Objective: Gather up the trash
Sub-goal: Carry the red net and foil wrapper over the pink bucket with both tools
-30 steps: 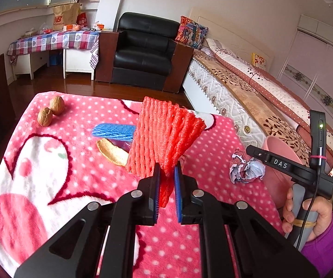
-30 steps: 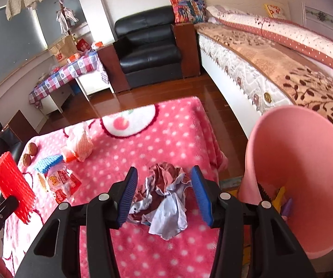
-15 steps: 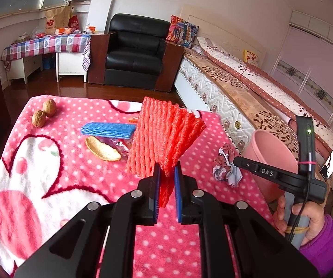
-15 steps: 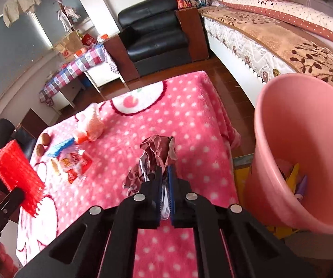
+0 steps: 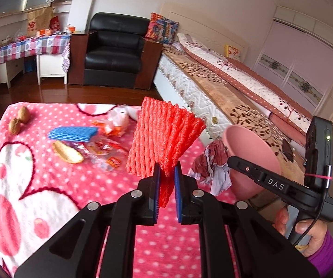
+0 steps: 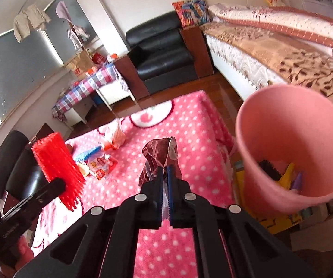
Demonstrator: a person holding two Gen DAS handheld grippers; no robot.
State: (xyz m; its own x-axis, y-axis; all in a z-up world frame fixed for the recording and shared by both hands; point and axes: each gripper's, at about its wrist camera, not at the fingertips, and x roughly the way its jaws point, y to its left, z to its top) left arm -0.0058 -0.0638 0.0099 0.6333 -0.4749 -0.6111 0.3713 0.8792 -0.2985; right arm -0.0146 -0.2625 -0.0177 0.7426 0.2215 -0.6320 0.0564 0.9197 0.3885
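My left gripper point(image 5: 166, 169) is shut on a red foam fruit net point(image 5: 164, 139) and holds it above the pink dotted blanket point(image 5: 50, 185). My right gripper point(image 6: 165, 169) is shut on a crumpled paper wrapper point(image 6: 160, 155), lifted off the blanket just left of the pink bin point(image 6: 289, 148). The bin point(image 5: 252, 155) stands off the blanket's right edge and holds some trash. In the left wrist view the wrapper point(image 5: 210, 164) hangs from the right gripper point(image 5: 230, 161). The red net also shows in the right wrist view point(image 6: 55, 162).
On the blanket lie a blue foam net point(image 5: 72, 134), a peel point(image 5: 67, 151), clear snack wrappers point(image 5: 101, 150), an orange-and-white bag point(image 5: 116, 122) and two walnuts point(image 5: 19, 120). A bed point(image 5: 236, 92) runs along the right. A black armchair point(image 5: 113, 51) stands behind.
My right gripper closed on the crumpled wrapper, lifted it off the blanket and carried it toward the pink bin. My left gripper kept its hold on the red net and shifted right.
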